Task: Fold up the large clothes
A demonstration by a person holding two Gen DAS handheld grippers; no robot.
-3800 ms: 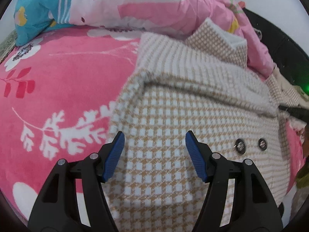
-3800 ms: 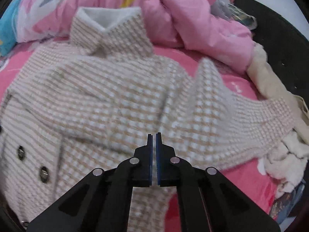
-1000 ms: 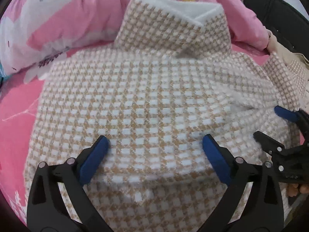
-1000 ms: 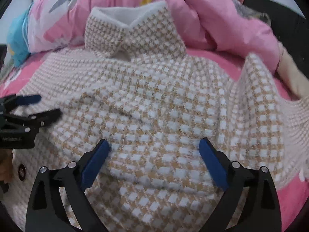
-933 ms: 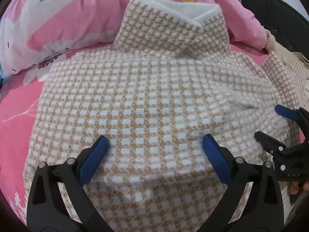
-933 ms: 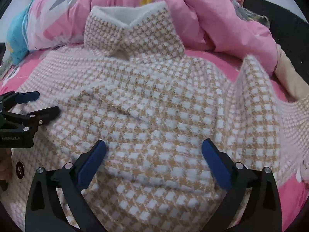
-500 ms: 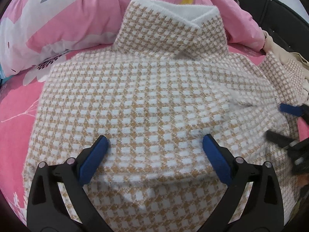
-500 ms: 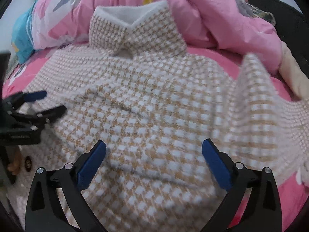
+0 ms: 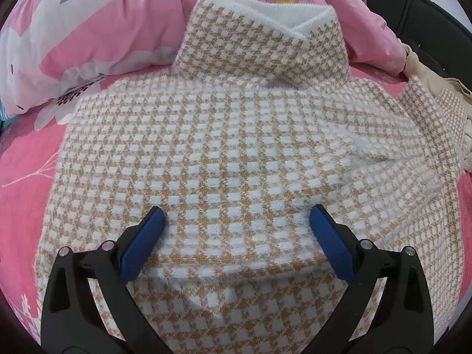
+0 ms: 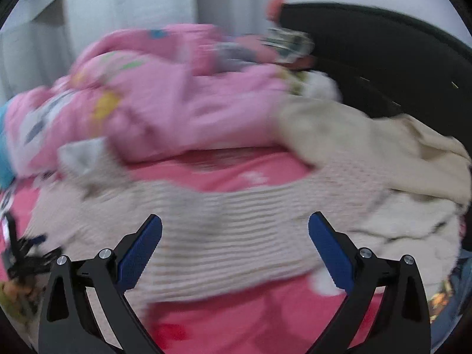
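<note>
A tan-and-white houndstooth coat (image 9: pixel 236 147) lies spread on the pink bed, its collar (image 9: pixel 262 35) at the far end and a sleeve folded across its body. My left gripper (image 9: pixel 236 221) hovers open just above the folded part, with nothing between its blue pads. One sleeve (image 9: pixel 436 124) trails off to the right. In the blurred right wrist view, the coat's sleeve (image 10: pixel 236 230) stretches across the bed below my right gripper (image 10: pixel 236 227), which is open and holds nothing. The left gripper (image 10: pixel 23 253) shows small at the left edge there.
A crumpled pink floral quilt (image 9: pixel 103 23) (image 10: pixel 165 100) is heaped behind the coat. Cream clothes (image 10: pixel 383 153) are piled at the right, against a black headboard (image 10: pixel 383 59). The pink floral blanket (image 9: pixel 26 153) (image 10: pixel 250 318) covers the bed.
My right gripper has swung quickly to the right, off the coat's body toward the outstretched sleeve and cream pile, and has left the left wrist view. The left gripper stays still and open.
</note>
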